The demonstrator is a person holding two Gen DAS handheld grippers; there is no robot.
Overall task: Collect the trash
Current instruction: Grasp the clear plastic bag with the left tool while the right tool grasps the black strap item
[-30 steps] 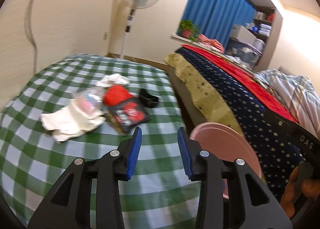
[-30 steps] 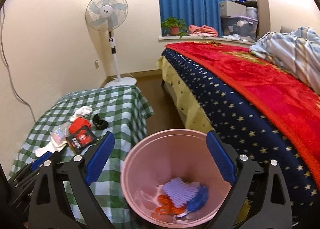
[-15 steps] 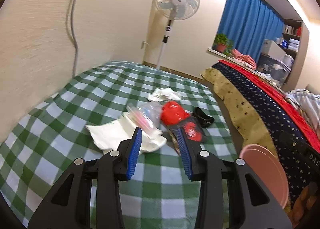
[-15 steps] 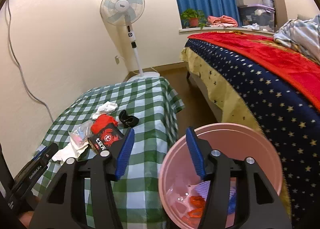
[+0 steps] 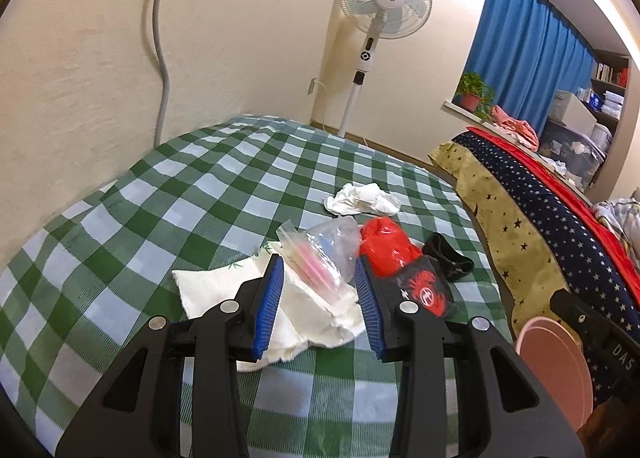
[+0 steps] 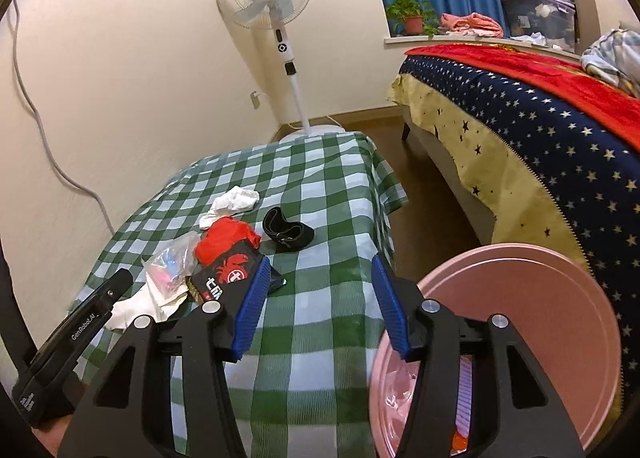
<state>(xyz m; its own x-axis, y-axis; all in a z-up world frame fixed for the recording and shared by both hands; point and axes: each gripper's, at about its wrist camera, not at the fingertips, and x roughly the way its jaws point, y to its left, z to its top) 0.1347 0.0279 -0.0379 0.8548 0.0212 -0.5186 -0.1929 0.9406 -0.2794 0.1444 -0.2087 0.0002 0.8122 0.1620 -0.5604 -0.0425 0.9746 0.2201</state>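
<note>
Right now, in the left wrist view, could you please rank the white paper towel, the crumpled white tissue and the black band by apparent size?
1. White paper towel, though nearest the camera.
2. Crumpled white tissue.
3. Black band, close to the tissue, so unsure.

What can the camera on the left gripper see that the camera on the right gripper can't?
Only the left wrist view shows the left gripper from behind, open above the white paper. Only the right wrist view shows the open right gripper and trash inside the pink bin. Both show the clear plastic bag, red wrapper, black band, crumpled tissue and fan.
</note>
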